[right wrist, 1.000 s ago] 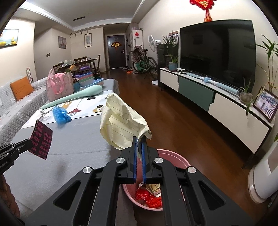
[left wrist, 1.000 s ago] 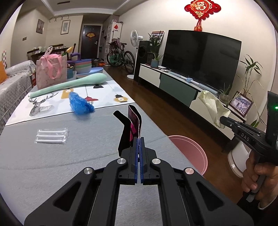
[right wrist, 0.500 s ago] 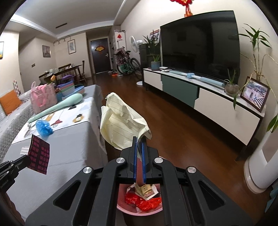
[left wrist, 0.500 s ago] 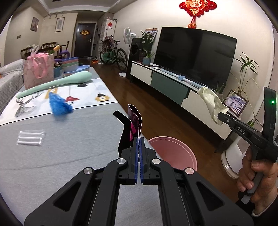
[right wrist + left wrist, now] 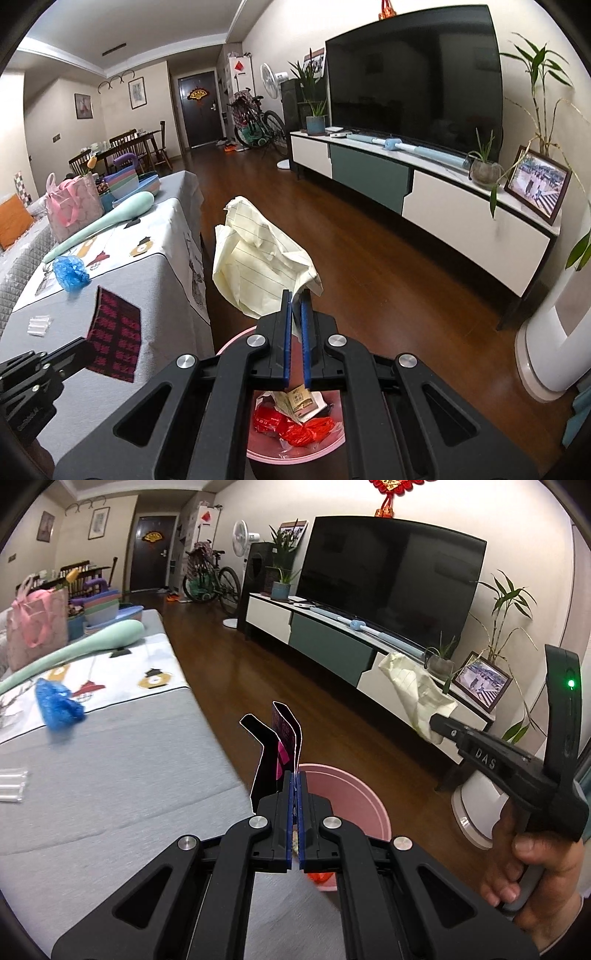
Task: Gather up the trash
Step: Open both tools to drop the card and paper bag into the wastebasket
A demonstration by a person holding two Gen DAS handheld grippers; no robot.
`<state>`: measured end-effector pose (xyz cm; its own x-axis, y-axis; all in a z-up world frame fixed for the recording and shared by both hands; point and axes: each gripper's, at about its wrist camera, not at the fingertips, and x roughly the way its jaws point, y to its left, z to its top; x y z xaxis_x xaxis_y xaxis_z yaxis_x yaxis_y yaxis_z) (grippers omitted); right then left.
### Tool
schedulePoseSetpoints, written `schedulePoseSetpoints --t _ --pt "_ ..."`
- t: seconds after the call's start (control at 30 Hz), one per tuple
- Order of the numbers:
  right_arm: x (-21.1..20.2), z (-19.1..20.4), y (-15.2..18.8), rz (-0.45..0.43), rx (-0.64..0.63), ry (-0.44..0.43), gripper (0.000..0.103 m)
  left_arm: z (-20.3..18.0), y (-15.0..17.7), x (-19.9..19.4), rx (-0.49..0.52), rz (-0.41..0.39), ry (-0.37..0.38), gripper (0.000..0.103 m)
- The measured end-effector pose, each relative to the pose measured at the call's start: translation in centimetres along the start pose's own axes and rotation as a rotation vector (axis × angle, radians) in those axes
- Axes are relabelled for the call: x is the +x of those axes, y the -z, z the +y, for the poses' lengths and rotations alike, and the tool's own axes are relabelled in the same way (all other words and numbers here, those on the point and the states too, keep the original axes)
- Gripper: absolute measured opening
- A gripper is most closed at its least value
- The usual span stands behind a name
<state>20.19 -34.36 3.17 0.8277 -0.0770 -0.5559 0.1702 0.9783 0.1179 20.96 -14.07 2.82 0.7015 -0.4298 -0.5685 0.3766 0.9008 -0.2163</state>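
- Living-room floorboards and a grey-clothed table [image 5: 155, 295] fill both views, with a pink bin [image 5: 295, 452] low in the frame beside the table edge.
- Right tongs [image 5: 295, 302], bottom centre of the right view: the blue pads stand slightly apart along their length but pinch the lower corner of a crumpled sheet of yellow lined paper [image 5: 258, 266] at the tips. The paper hangs above the bin, which already holds red wrappers and a small packet.
- Left tongs [image 5: 294, 779], bottom centre of the left view: pads pressed together on a dark folded wrapper with pink print [image 5: 280, 746], held upright over the table's edge, with the bin's rim showing just behind it.
- Handling, as I judge it: both pieces are light, soft and thin, so a corner pinch is enough; the paper should drop straight in once freed, though a draught or a snag on a pad could send it astray.
- Further out, a blue crumpled bag [image 5: 55, 705] and small clear tubes [image 5: 11, 786] lie on the table at the left.
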Motion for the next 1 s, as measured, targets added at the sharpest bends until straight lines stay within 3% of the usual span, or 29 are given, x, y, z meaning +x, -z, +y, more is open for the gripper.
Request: schedulePoseSetpoints --t 0.53,0.6,0.67,0.73,0.77,0.8,1.0 --pt "2.4 -0.5 0.1 0.054 0.023 -0.010 0.006 -2.1 -0.8 6.5 -0.008 0.093 0.030 0.001" --pt "3.0 -0.6 0.1 0.074 0.023 -0.016 0.011 -2.2 -1.0 6.9 -0.008 0.100 0.039 0.002" --pt "3.3 -0.7 0.2 0.083 0.030 -0.014 0.041 -1.9 -1.3 7.4 -0.023 0.126 0.067 0.004" --pt "3.4 -0.9 0.2 0.087 0.039 -0.011 0.053 -1.4 -1.6 7.5 -0.042 0.134 0.080 0.018" --pt "3.4 -1.0 0.1 0.088 0.044 -0.015 0.053 -1.0 -1.7 7.1 -0.049 0.123 0.071 0.033" --pt "3.3 -1.0 0.1 0.087 0.048 -0.016 0.053 -0.5 -1.8 6.7 -0.054 0.112 0.064 0.038" --pt "1.9 0.4 -0.6 0.039 0.060 -0.058 0.053 1.8 -1.6 3.4 -0.060 0.088 0.028 0.038"
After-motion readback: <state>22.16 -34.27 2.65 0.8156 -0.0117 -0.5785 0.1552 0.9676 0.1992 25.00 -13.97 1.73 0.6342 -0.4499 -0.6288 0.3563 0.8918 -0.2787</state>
